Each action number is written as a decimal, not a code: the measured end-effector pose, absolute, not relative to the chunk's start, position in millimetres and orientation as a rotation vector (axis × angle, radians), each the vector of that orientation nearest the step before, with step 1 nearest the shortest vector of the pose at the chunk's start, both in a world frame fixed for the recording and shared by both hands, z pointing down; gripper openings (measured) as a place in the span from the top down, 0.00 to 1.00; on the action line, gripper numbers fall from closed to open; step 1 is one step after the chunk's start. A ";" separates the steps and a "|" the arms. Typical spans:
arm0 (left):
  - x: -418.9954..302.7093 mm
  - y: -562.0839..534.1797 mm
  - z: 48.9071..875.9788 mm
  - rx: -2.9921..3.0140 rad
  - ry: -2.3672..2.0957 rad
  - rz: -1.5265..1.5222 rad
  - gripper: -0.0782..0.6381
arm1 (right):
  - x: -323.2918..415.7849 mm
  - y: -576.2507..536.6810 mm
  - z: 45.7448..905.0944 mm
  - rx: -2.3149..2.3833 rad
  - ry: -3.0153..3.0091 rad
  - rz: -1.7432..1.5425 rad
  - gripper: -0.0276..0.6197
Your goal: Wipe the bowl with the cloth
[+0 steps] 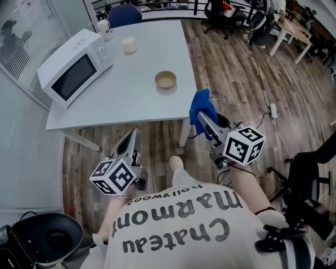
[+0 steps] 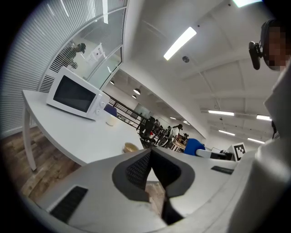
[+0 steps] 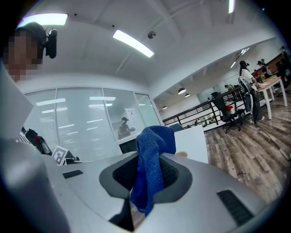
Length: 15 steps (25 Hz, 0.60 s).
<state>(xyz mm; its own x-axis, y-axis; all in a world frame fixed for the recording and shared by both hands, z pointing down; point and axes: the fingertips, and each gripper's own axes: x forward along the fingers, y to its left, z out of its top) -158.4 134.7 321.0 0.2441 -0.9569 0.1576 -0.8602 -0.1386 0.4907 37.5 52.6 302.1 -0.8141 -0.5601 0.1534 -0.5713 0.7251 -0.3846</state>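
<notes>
A small tan bowl [image 1: 166,80] sits on the white table [image 1: 126,100], toward its right side, and shows in the left gripper view as the bowl [image 2: 131,147] beyond the table edge. My right gripper [image 1: 201,116] is shut on a blue cloth [image 1: 202,106], held in the air off the table's front right corner. In the right gripper view the cloth [image 3: 152,159] stands up between the jaws and drapes down. My left gripper [image 1: 132,135] hangs below the table's front edge, jaws shut with nothing in them, as the left gripper [image 2: 150,152] view confirms.
A white microwave [image 1: 74,66] stands at the table's left end, with a cream cup [image 1: 129,45] and a small can [image 1: 105,29] behind it. A blue chair [image 1: 124,14] is at the far side. Wood floor, a power strip [image 1: 273,110] and office chairs lie to the right.
</notes>
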 end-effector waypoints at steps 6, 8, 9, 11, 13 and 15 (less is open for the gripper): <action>-170.9 67.1 315.5 2.025 -1.653 -0.285 0.88 | 13.6 -14.6 296.3 0.893 -2.911 0.630 0.86; -179.9 43.1 316.5 2.007 -1.659 -0.307 0.88 | 2.8 -40.0 297.4 0.872 -2.909 0.621 0.86; -183.7 31.9 317.7 1.994 -1.658 -0.318 0.88 | -1.5 -52.7 298.3 0.866 -2.907 0.619 0.86; -188.0 11.0 320.3 1.978 -1.658 -0.319 0.88 | -7.3 -78.0 298.4 0.861 -2.915 0.617 0.86; -191.8 -9.0 322.9 1.972 -1.669 -0.299 0.88 | -12.6 -102.3 296.6 0.850 -2.940 0.619 0.86; -196.3 -28.6 326.9 1.962 -1.676 -0.284 0.88 | -19.0 -125.7 296.2 0.831 -2.966 0.630 0.86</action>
<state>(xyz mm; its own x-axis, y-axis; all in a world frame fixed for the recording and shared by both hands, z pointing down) -196.3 -28.6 326.9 0.2050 -0.9617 0.1819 -0.8482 -0.0818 0.5234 -19.0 -125.7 296.2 -0.8603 -0.4991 0.1040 -0.4983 0.7801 -0.3784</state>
